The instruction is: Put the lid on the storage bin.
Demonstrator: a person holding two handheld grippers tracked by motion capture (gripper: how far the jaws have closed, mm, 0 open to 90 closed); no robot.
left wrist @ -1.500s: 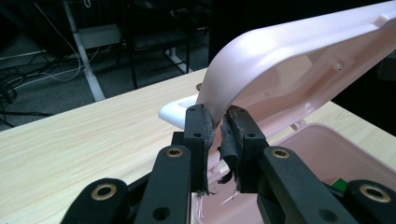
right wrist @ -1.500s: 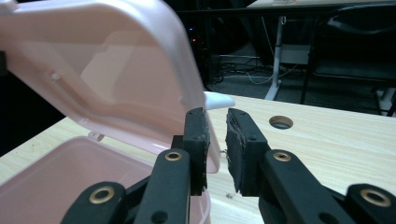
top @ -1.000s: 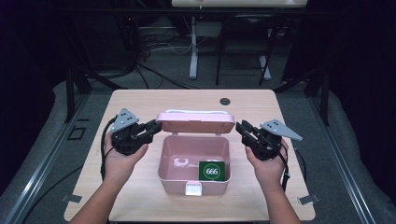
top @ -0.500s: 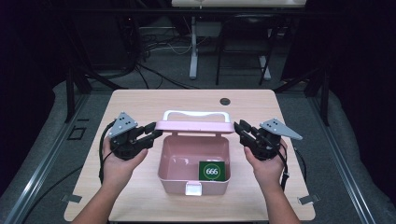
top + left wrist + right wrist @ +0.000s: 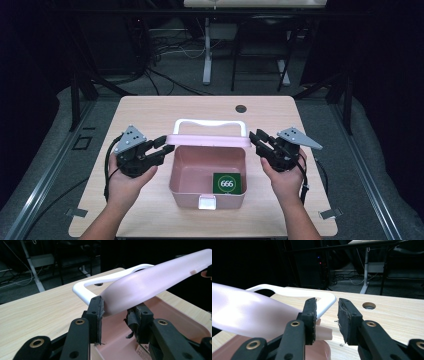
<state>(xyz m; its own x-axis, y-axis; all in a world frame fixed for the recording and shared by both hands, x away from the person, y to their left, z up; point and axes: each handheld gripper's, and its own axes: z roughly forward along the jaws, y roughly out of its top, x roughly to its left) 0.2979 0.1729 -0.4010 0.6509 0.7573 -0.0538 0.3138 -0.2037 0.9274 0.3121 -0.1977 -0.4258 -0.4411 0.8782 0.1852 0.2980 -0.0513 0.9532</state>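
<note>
A pink box (image 5: 207,172) sits at the centre of the tabletop (image 5: 150,112), its lid (image 5: 207,141) hinged along the 12 o'clock edge and tilted partway over the opening, white handle (image 5: 210,123) standing up at the far side. Inside, at the 5 o'clock corner of the box floor, lies a green card (image 5: 226,183) marked 666. A white latch (image 5: 207,201) sits at the middle of the 6 o'clock wall.

The left claw (image 5: 162,147) is at 9 o'clock of the box; in the left gripper view its jaws are spread on either side of the lid's end (image 5: 150,287), which lies between them, and whether both pads touch it I cannot tell. The right claw (image 5: 256,140) is at 3 o'clock, jaws spread; in the right gripper view the lid's corner (image 5: 323,332) shows just past its left jaw, contact unclear. A round hole (image 5: 241,108) is in the tabletop at 1 o'clock.
</note>
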